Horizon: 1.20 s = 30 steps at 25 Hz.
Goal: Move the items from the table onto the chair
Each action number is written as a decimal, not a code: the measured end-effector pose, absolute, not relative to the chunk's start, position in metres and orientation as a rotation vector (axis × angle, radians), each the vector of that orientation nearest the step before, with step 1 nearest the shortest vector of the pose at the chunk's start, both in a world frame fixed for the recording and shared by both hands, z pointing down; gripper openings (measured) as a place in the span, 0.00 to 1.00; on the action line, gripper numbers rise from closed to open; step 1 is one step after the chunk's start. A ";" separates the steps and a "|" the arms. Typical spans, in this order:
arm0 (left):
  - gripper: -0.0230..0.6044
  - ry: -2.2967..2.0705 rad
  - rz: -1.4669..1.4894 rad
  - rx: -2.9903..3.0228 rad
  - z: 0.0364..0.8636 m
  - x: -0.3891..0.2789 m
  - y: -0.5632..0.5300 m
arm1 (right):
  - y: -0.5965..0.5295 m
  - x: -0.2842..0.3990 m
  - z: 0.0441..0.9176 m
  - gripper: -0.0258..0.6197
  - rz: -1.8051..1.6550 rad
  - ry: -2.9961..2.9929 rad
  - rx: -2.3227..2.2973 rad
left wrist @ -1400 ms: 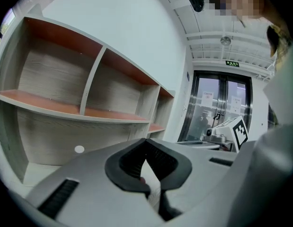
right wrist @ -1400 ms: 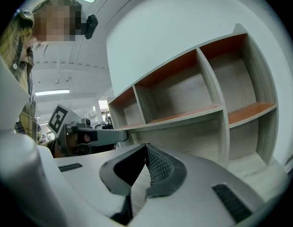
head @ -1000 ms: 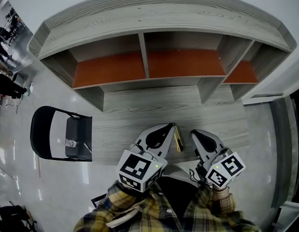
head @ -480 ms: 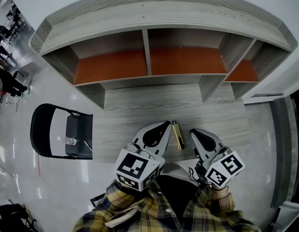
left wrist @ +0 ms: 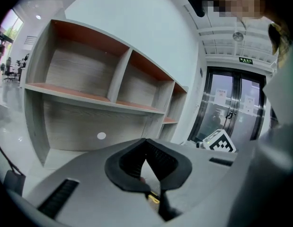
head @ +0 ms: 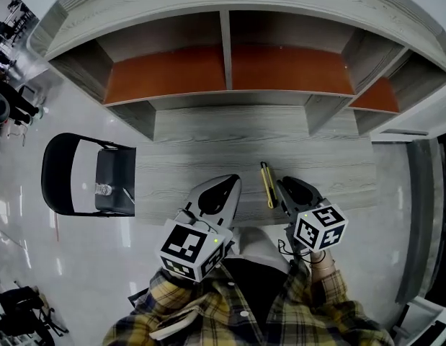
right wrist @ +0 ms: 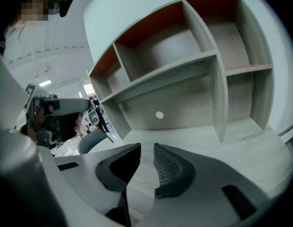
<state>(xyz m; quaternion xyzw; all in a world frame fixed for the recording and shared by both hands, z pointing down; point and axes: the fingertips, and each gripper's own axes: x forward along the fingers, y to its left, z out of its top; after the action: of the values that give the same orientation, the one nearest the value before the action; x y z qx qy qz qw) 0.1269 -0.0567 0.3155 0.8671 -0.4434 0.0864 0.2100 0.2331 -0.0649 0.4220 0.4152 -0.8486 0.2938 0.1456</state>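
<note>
A slim yellow and black tool lies on the grey wood table, pointing away from me. My right gripper sits just right of it, and its jaws are opening with a narrow gap and nothing between them. My left gripper hovers a little left of the tool, shut, its tips touching and holding nothing. The black chair stands left of the table with a small clear bottle on its seat.
A hutch with orange-floored shelves rises along the table's far edge. Glossy floor surrounds the chair, which also shows in the right gripper view. Glass doors stand at the right. People are far off at the left.
The left gripper has drawn away to the left of the yellow tool. The right gripper has moved forward and left, close to the tool's right side. The head view has tilted down slightly.
</note>
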 end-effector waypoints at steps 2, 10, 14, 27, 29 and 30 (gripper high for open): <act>0.04 -1.249 0.251 2.385 0.323 0.120 -0.054 | -0.066 0.229 0.450 0.19 0.906 -2.380 1.168; 0.04 -1.283 0.300 2.302 0.349 0.100 -0.041 | -0.067 0.225 0.567 0.28 0.956 -2.143 1.114; 0.04 -1.294 0.328 2.274 0.358 0.094 -0.036 | -0.062 0.233 0.609 0.28 0.913 -2.020 1.149; 0.04 -1.303 0.344 2.259 0.365 0.090 -0.034 | -0.056 0.233 0.635 0.25 0.652 -1.936 1.182; 0.04 -1.301 0.342 2.267 0.363 0.092 -0.034 | -0.056 0.233 0.636 0.25 0.686 -1.951 1.161; 0.04 -1.300 0.340 2.273 0.362 0.094 -0.035 | -0.057 0.234 0.636 0.24 0.709 -1.956 1.151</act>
<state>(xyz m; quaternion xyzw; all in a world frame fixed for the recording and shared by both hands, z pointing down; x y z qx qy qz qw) 0.0940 -0.0352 0.3620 0.8339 -0.4769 0.1246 0.2481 0.2340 -0.0571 0.6357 0.4491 -0.7634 0.2768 0.3728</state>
